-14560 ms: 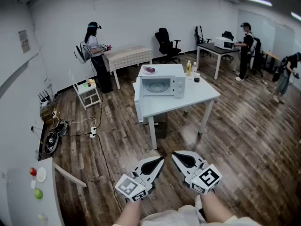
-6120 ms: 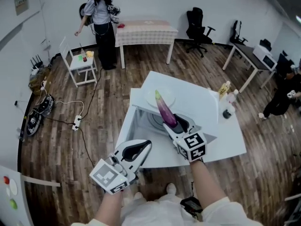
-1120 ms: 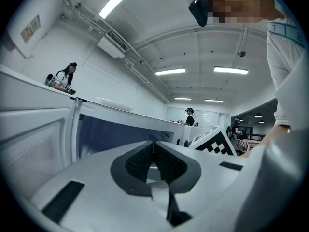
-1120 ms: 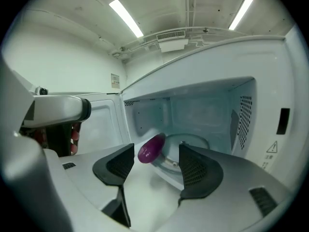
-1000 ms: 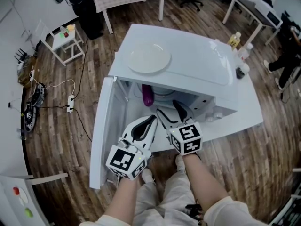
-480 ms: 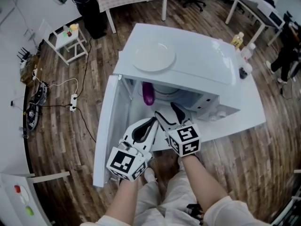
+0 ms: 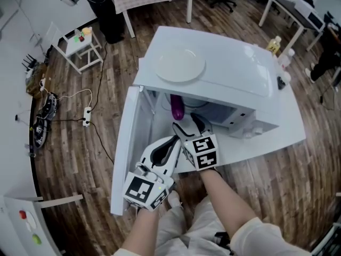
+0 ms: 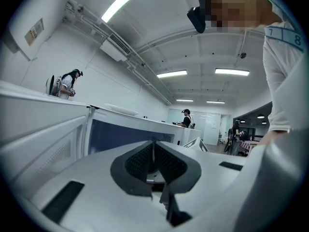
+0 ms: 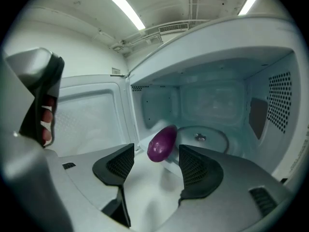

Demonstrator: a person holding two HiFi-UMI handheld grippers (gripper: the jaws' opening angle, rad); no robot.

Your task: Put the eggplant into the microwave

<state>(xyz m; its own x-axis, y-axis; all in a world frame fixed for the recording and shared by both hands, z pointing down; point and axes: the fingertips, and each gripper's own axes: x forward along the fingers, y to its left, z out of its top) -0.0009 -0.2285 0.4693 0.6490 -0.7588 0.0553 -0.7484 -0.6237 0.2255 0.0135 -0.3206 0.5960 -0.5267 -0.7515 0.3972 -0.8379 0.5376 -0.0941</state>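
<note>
eggplant [image 9: 161,143] lay inside the microwave [image 7: 234,76], at the left front of the cavity, beside the glass turntable [image 9: 205,138]. its long axis ran roughly front to back, with the rounded purple end toward the door opening and toward the right claw; the far end was hidden behind its own bulk. from the head view the eggplant [image 7: 177,106] showed just under the front edge of the microwave's top.

right claw [image 9: 155,164]: jaws wide apart, gripping nothing, just outside the opening; the eggplant sat beyond the fingertips, apart from both pads.

left claw [image 8: 153,154]: jaws pressed together, nothing between them, held lower and to the left, near the open door [image 7: 127,153].

a white plate [image 7: 179,65] sat on the microwave's top. the microwave stood on a white table [image 7: 290,127].
</note>
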